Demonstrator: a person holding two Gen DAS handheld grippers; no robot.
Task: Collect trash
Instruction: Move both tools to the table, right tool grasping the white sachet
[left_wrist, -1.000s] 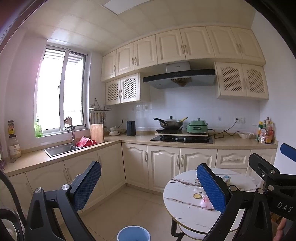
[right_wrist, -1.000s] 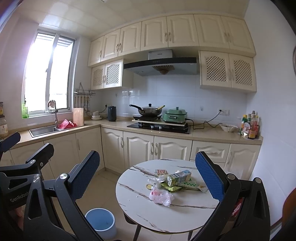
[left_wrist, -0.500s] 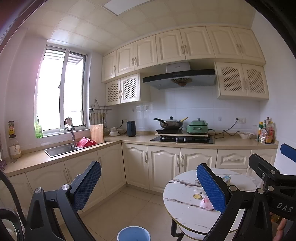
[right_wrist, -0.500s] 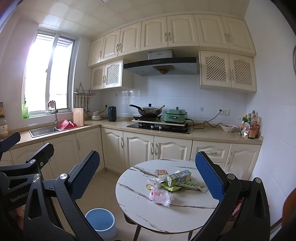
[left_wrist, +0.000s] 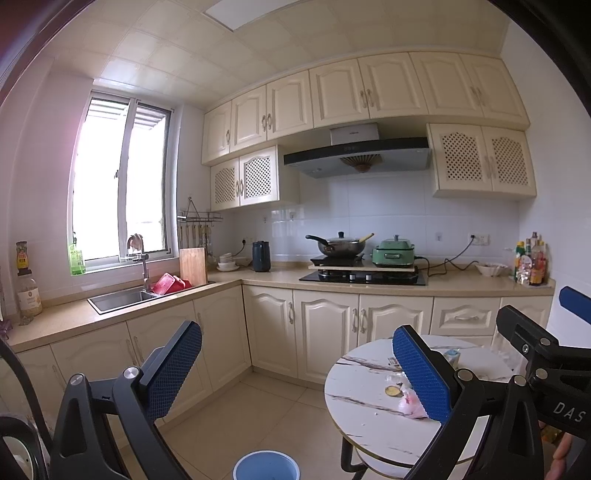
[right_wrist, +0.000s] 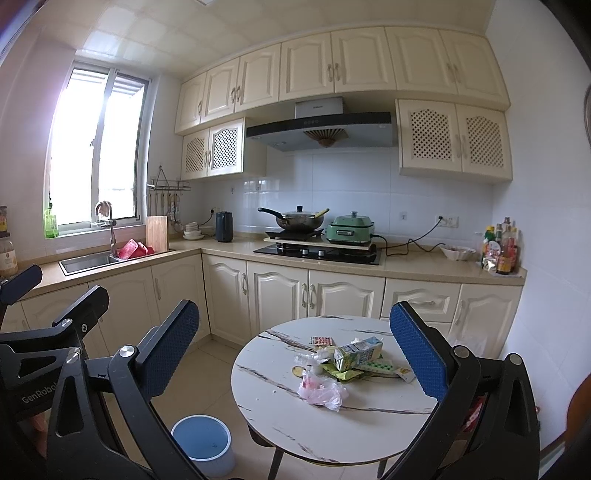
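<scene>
A round white marble-look table (right_wrist: 369, 432) carries a small heap of trash: a green drink carton (right_wrist: 357, 353), a crumpled pink-and-clear plastic bag (right_wrist: 322, 390), a red-dotted card (right_wrist: 321, 341), a blister pack (right_wrist: 376, 366) and wrappers. A blue bin (right_wrist: 202, 441) stands on the floor left of the table. My right gripper (right_wrist: 295, 358) hangs open, well short of the table, with nothing between its blue pads. In the left wrist view my left gripper (left_wrist: 297, 373) is open and empty too; its right pad hides part of the trash on the table (left_wrist: 364, 410), and the bin (left_wrist: 266, 466) lies below.
An L-shaped counter (right_wrist: 413, 268) runs along the walls with a sink (right_wrist: 88, 261), cutting board (right_wrist: 156, 233), kettle (right_wrist: 224, 231), wok on a hob (right_wrist: 300, 220), green cooker (right_wrist: 351, 229) and sauce bottles (right_wrist: 501, 251). Tiled floor (left_wrist: 236, 413) lies between cabinets and table.
</scene>
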